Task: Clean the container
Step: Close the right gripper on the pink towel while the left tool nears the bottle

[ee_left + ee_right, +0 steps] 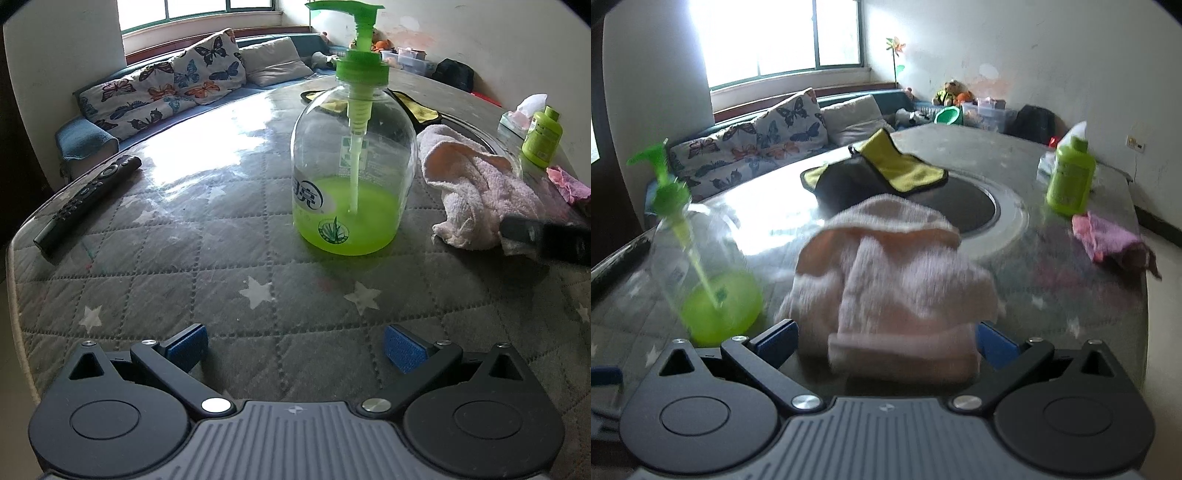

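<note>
**On the table, the towel is about to be picked up**

On the table [184,258], a clear soap bottle [352,166] is standing upright with a green pump [364,44] on top. Green soap is sitting in the bottom part of it. This bottle looks like the container that needs cleaning. A pale pink towel [890,273] is lying in a crumpled heap just beside it.

The right tongs [886,341] are reaching around the near end of the towel. Their two blue pads are standing wide apart, one on each side of the cloth, and are not pinching it yet. The picture is blurry, so I cannot tell if the pads are touching the cloth.

The left tongs [295,345] are hanging open over the table and holding nothing. They are pointing at the bottle, but are well apart from it.

I think the step in hand is getting the towel. Next, the right tongs are going to need to squeeze shut on a thick fold so the cloth does not slip out. The left tongs are likely going to need to come closer and hold the bottle steady for wiping, since it is tall and could tip.
</note>
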Available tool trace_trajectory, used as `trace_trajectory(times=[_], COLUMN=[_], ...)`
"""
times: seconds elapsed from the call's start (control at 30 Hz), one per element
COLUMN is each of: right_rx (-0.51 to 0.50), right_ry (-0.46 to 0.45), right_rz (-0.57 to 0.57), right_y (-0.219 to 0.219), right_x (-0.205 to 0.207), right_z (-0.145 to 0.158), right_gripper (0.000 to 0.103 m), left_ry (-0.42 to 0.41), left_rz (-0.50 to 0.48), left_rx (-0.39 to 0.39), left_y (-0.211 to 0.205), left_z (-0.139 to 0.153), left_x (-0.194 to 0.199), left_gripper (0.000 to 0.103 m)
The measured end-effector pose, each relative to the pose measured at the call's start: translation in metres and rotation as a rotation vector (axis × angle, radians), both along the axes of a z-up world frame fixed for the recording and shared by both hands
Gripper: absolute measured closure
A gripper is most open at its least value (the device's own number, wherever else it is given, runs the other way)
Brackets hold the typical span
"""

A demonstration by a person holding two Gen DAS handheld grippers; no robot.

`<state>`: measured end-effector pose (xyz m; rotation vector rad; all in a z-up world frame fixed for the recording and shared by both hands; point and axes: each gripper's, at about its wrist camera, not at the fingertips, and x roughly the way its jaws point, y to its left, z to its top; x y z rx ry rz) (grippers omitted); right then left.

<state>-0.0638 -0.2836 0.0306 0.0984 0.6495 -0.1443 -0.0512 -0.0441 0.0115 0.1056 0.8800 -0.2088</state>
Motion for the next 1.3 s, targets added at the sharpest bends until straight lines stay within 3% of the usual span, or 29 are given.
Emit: trace_trajectory(times=[0.3,0.53,0.73,1.3], right_rx=[-0.018,0.036,-0.010,-0.016], right_ry=[-0.008,0.096,0.105,0.127], right_rz=[-0.001,-0.024,-0.018,-0.018], right_y=[-0.008,-0.018,-0.012,-0.003], right_x=[0.049,0.082,0.073,0.035], right_z=[0.011,-0.017,-0.027,-0.023], right_gripper=[0.000,0.006,0.009,0.010], left_ry=[-0.008,-0.009,-0.010,-0.014], left_rz=[-0.010,-0.013,-0.014,-0.020], left_rx=[0.001,0.002,0.003,0.022], left_y=[-0.001,-0.001,-0.001,-0.003], left_z=[-0.001,-0.002,-0.001,0.003], left_x=[0.003,0.004,0.004,0.001], left_gripper=[0.000,0.000,0.000,0.000])
